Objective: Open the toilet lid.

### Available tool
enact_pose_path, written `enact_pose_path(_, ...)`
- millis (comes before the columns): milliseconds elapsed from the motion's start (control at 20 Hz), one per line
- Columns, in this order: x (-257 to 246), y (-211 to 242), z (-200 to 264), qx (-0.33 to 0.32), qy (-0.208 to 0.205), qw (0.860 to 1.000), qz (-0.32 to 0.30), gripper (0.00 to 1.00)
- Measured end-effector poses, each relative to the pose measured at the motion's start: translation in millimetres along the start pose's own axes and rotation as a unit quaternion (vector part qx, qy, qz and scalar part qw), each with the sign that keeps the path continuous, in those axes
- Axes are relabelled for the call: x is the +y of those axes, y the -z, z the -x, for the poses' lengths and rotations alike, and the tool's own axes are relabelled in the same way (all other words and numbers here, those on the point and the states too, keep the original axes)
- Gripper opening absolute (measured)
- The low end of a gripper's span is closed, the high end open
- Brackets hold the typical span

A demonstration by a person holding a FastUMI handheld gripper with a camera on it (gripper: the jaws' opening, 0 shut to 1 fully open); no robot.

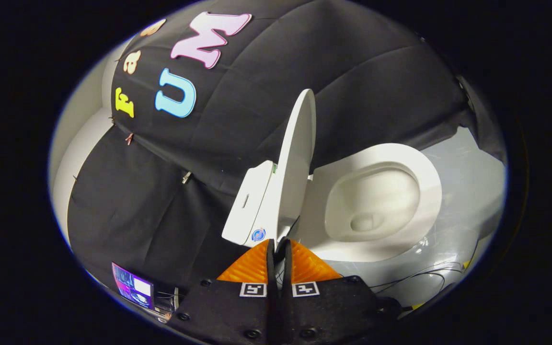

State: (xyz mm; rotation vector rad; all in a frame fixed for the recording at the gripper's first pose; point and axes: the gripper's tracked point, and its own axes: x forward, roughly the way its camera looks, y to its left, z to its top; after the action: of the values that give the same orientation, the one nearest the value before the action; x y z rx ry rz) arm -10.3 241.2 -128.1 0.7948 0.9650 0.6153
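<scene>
Just ahead of the fingertips: the toilet [352,211], seen tilted in the fisheye. Toilet lid [295,167] stands raised, near upright, leaning back toward the tank [249,201]. Seat ring and bowl lie open beyond the lid, on the far side from the tank.

Gripper [278,247] — orange ribbed fingers [252,266] pressed together, nothing between them, only a thin dark seam showing. The tips sit at the foot of the lid, near the hinge; whether they touch it is hard to tell (the fisheye flattens depth here).

Edges and room: the lid's long edge is free on both faces. Black cloth wall [304,81] hangs close behind tank and lid. Pale floor sheet [467,191] spreads around the bowl.

Other things: thin dark cables [424,275] trail across the sheet beside the gripper body. A small lit screen [133,290] sits low by the cloth, well apart from the toilet.
</scene>
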Motion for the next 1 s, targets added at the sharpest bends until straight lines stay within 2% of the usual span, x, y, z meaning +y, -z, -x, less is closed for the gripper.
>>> enact_pose_path(200,26.1,-2.8,-7.2,0.007,0.006,0.998,0.055,0.05)
enact_pose_path(650,83.0,-2.0,-29.3,0.018,-0.027,0.996,0.078,0.05)
enact_pose_path(1000,139.2,6.7,-60.9,0.03,-0.047,0.991,0.123,0.05)
